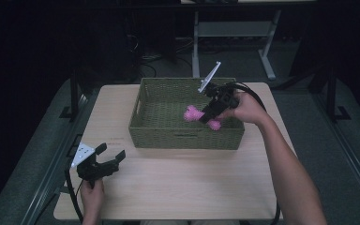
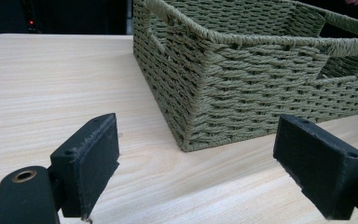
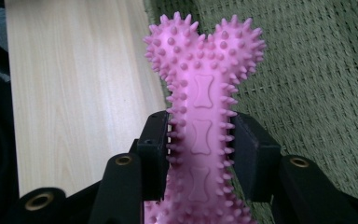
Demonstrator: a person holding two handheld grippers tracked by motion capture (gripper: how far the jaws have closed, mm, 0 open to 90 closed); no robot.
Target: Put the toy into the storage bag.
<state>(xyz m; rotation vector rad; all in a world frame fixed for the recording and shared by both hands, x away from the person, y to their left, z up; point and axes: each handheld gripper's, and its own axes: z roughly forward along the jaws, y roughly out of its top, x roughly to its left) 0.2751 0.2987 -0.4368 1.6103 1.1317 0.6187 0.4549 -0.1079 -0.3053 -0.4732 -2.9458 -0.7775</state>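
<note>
The right gripper (image 1: 209,114) is clamped on the shaft of a pink spiked bone-shaped toy (image 3: 200,126), its jaws pressing both sides. The toy is held over the inside of the green woven basket (image 1: 186,137), towards its right side; whether it touches the basket floor cannot be judged from the dim high view. The left gripper (image 1: 111,158) rests low over the wooden table (image 1: 178,183) near its front left corner, jaws spread wide and holding nothing, just short of the basket's corner.
</note>
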